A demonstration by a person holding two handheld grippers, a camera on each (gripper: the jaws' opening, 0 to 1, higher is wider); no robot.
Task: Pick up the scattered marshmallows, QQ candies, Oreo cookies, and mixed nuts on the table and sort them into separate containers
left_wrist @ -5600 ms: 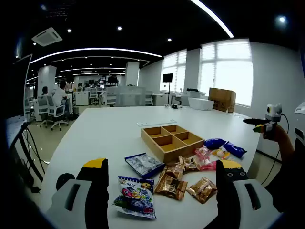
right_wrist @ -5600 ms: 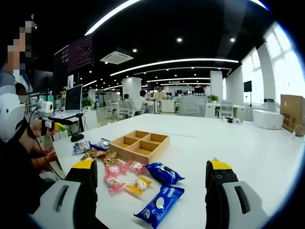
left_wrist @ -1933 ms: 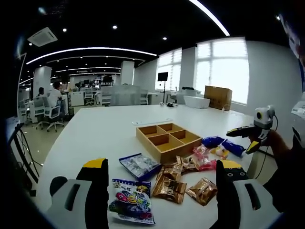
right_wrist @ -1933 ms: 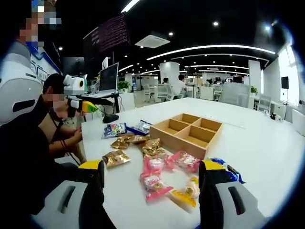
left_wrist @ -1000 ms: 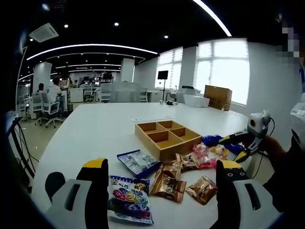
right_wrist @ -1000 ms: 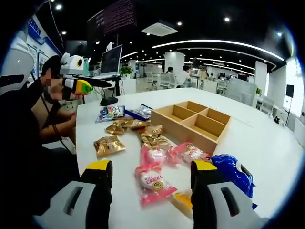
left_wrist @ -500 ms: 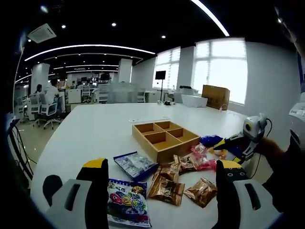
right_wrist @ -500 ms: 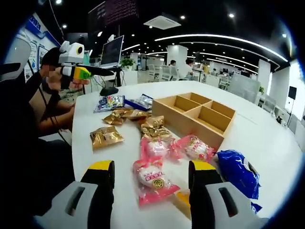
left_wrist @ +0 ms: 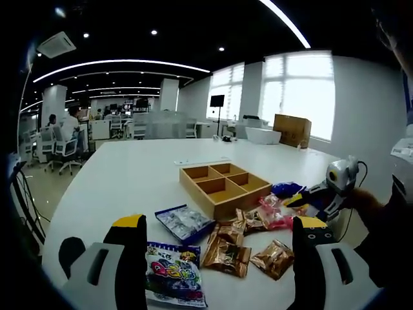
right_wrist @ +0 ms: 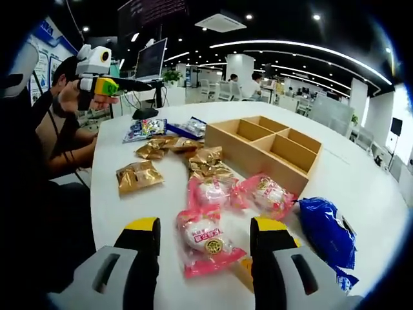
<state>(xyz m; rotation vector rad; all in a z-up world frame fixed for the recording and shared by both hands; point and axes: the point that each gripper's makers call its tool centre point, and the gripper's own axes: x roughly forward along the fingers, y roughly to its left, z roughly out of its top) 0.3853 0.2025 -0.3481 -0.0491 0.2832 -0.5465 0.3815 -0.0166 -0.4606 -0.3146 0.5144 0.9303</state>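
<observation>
My right gripper is open, low over the table, its jaws standing either side of a pink marshmallow packet without touching it. Two more pink packets lie just beyond it, in front of the wooden four-compartment tray. Blue Oreo packets lie to the right, gold nut packets to the left. My left gripper hangs open above gold nut packets and a colourful QQ candy packet. In the left gripper view the right gripper is down by the pink packets.
A clear blue-edged packet lies left of the tray. A yellow packet peeks out by the right jaw. The white table stretches bare beyond the tray. The person's arm and sleeve hold the left gripper at the table edge.
The right gripper has moved down and closer, so the nearest pink packet now sits between its jaws. The left gripper has barely moved.
</observation>
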